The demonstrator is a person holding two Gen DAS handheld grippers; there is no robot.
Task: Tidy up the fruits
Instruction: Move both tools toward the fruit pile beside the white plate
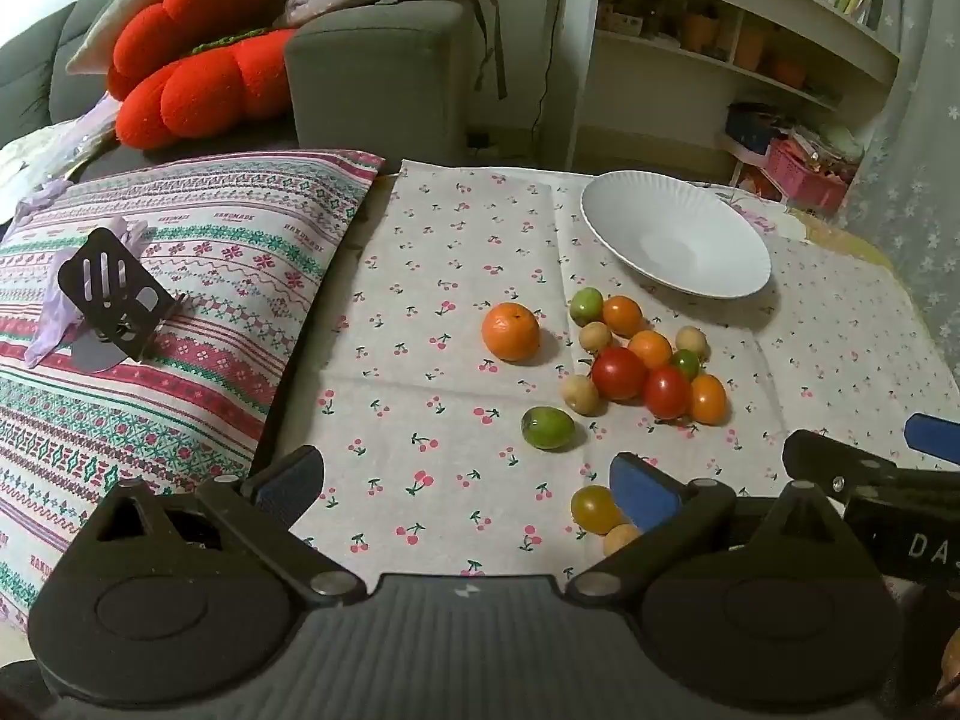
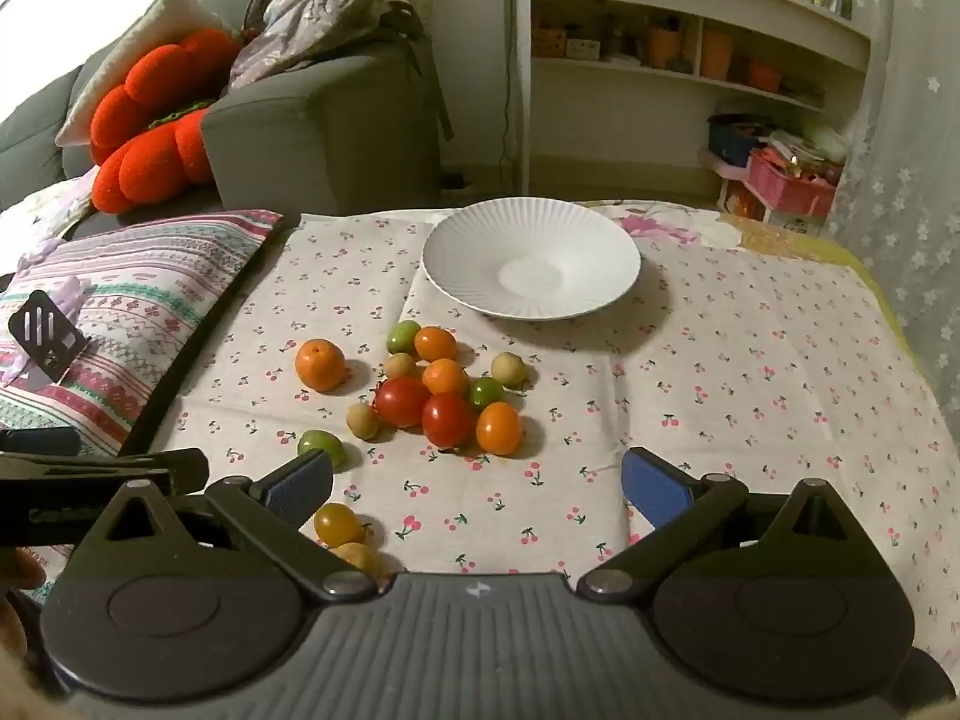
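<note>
From the left wrist view, we see small round fruits scattered on a cherry-print cloth over the tabletop [image 1: 420, 276]: a large orange mandarin [image 1: 510, 331] sits alone, left of a tight cluster of red, orange, green and tan fruits [image 1: 648, 360], just in front of an empty white ribbed plate [image 1: 675, 234]. Our left gripper [image 1: 468, 483] hangs above the cloth, jaws spread wide with nothing between them; a yellow cherry tomato [image 1: 594, 509] lies beside its right blue pad. This view alone shows the right gripper's black finger [image 1: 840, 468] at the far right edge.

From the right wrist view, our right gripper [image 2: 477, 487] is likewise spread wide and empty. Here the plate's [image 2: 531, 258] full rim shows, and the left gripper's arm [image 2: 102, 468] enters at left.
</note>
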